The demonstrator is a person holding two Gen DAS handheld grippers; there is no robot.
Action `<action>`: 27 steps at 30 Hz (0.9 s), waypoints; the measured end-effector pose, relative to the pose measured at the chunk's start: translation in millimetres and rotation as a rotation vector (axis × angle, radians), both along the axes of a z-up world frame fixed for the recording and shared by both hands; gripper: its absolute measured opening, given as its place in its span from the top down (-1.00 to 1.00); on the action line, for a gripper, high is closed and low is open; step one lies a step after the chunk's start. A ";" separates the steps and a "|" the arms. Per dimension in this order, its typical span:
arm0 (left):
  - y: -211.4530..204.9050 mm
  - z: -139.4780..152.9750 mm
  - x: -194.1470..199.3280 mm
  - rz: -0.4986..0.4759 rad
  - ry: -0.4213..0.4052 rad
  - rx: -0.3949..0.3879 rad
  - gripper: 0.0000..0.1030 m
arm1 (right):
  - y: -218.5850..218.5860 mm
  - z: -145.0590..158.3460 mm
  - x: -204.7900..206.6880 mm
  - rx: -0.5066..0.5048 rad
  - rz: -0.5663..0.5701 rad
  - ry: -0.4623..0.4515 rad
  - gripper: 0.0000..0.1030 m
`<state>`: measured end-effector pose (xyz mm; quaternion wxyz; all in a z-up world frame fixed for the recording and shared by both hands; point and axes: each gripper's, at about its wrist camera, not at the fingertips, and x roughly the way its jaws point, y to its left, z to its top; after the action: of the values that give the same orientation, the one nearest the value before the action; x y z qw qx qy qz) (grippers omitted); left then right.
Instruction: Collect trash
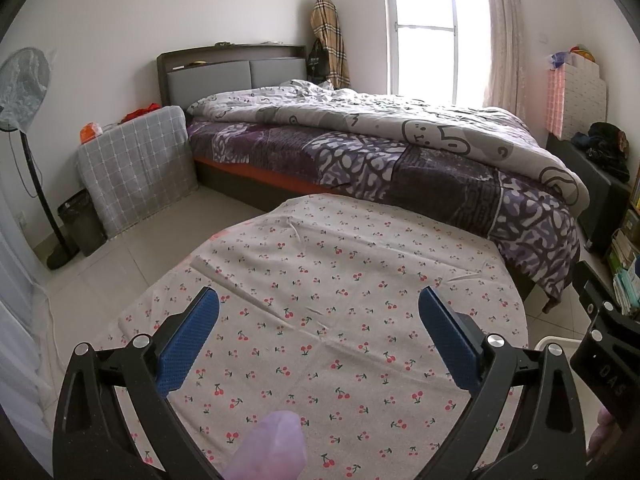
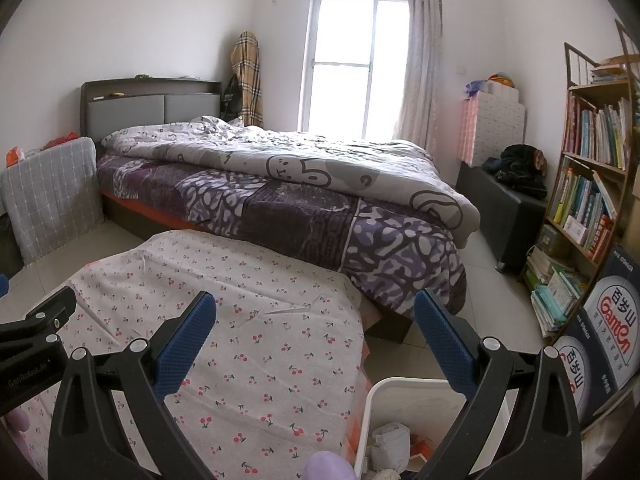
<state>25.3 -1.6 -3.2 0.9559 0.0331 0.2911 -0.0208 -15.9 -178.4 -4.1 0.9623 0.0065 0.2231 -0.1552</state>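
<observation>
trash [image 2: 390, 442] sits in the white bin [image 2: 374, 390], tablecloth [image 1: 320, 280] looks bare, my left gripper [image 1: 319, 320] and right gripper [image 2: 315, 324] gape empty, so i'd judge collecting done unless more turns up.

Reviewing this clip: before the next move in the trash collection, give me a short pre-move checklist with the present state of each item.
1. Left gripper open and empty: ok.
2. Right gripper open and empty: ok.
3. White trash bin within view beside the table, crumpled paper already inside: ok.
4. Cherry-print tablecloth free of visible trash: ok, none seen in either view.
5. Next piece of trash located: cannot tell; none is visible on the floor shown.
6. The two grippers apart, not touching: ok.
</observation>
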 end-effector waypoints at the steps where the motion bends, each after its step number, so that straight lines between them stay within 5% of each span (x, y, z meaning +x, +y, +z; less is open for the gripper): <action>1: -0.3 0.3 0.2 0.000 0.000 0.000 -0.86 | 0.0 -0.1 -0.2 0.000 0.000 -0.001 -0.87; 27: 8.4 -10.6 -3.8 -0.030 0.002 -0.010 -0.74 | -1.8 -4.6 1.1 0.007 0.003 0.020 -0.87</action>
<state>21.4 6.8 -13.9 0.9554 0.0326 0.2912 -0.0366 -14.8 -180.2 -8.6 0.9602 0.0081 0.2335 -0.1532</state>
